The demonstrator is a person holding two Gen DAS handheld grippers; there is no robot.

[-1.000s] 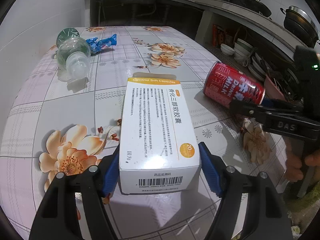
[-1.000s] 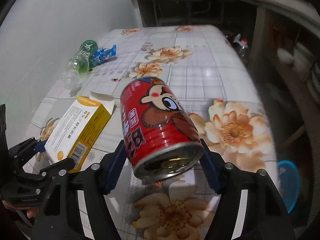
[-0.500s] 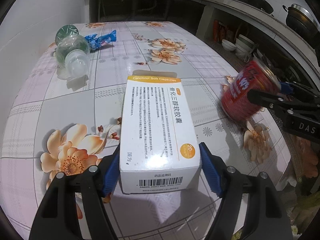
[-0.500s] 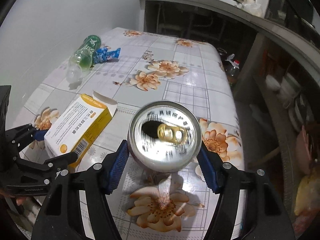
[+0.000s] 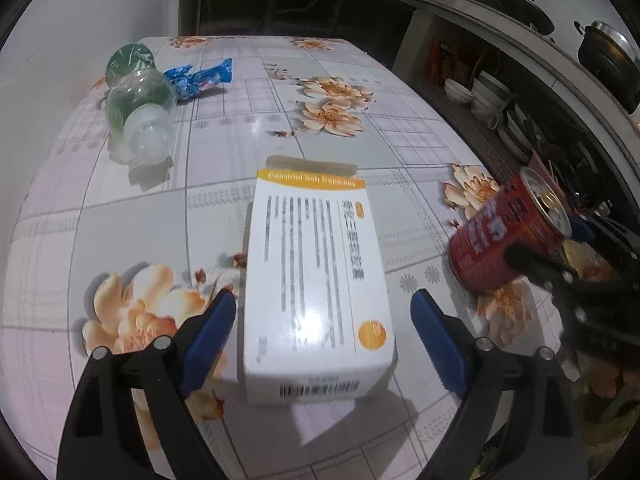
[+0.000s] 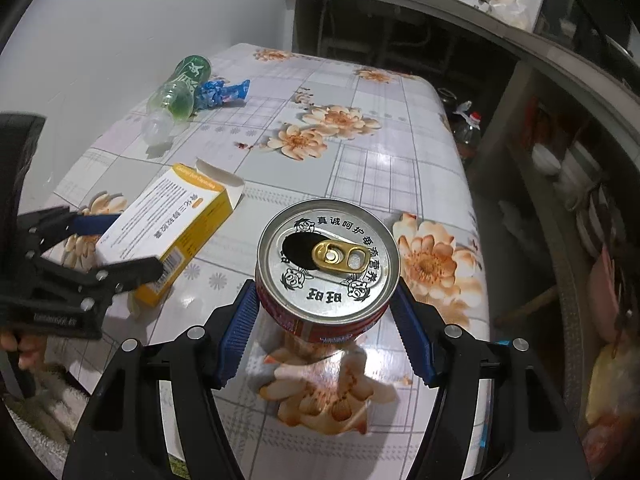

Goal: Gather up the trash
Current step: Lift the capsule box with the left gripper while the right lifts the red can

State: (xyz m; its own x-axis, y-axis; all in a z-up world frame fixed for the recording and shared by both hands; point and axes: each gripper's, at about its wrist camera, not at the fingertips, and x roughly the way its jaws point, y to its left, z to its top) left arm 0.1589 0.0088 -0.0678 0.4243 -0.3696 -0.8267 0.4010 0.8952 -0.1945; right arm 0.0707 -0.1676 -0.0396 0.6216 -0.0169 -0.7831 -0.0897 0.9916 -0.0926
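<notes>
Medicine box (image 5: pixel 316 284), white with a yellow band and a barcode end, lies flat on the desk (image 5: pixel 120 216) in the left wrist view, positioned between the blue pads of the left gripper (image 5: pixel 322 332). The jaws stand wide, with a visible gap on each side of the box, so nothing is clamped. A green plastic bottle (image 5: pixel 138 108) lies on its side at the far left of the desk, with a crumpled blue wrapper (image 5: pixel 200 78) just beside it. At the right edge, the red drink can (image 5: pixel 506 236) appears tilted and held in the right gripper, whose details are blurred here. In the right wrist view, the red drink can (image 6: pixel 328 264) sits between the pads of the right gripper (image 6: pixel 326 330), opened top facing the camera, with the pull tab visible. Both pads (image 6: pixel 236 332) lie against the can wall, which indicates a grip on the can. The medicine box (image 6: pixel 172 236) lies to the left with its end flap open, straddled by the left gripper (image 6: pixel 116 248). The green plastic bottle (image 6: pixel 180 88) and blue wrapper (image 6: pixel 222 94) lie at the far side of the desk (image 6: pixel 400 160), well apart from the can.
</notes>
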